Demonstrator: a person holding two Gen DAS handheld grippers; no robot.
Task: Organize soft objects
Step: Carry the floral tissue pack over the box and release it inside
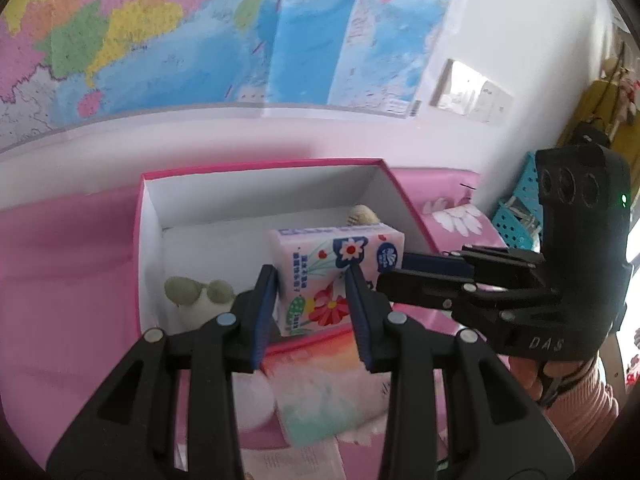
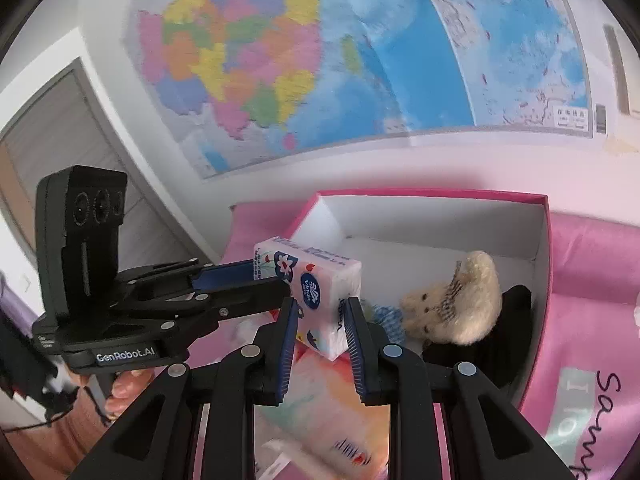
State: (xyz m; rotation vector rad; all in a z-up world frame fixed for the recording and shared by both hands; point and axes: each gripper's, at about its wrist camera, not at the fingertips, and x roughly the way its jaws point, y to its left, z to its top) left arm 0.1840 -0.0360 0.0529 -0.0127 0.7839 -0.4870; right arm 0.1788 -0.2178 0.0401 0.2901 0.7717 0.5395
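Observation:
A floral tissue pack (image 1: 336, 272) hangs over the near edge of an open pink box (image 1: 260, 168) with white walls. My left gripper (image 1: 312, 280) is shut on the pack, and my right gripper (image 2: 322, 312) is shut on it too (image 2: 316, 292), from the other side. In the box lie a cream plush bear (image 2: 456, 300), a black soft item (image 2: 492, 336) and a white plush with green sunglasses (image 1: 200, 296). The right gripper shows in the left wrist view (image 1: 440, 272); the left gripper shows in the right wrist view (image 2: 240, 284).
The box stands on a pink cloth (image 1: 68, 280). A pastel soft pack (image 1: 328, 396) lies in front of the box under my fingers. A map (image 1: 200, 28) covers the wall behind. A blue perforated basket (image 1: 516, 208) stands at the right.

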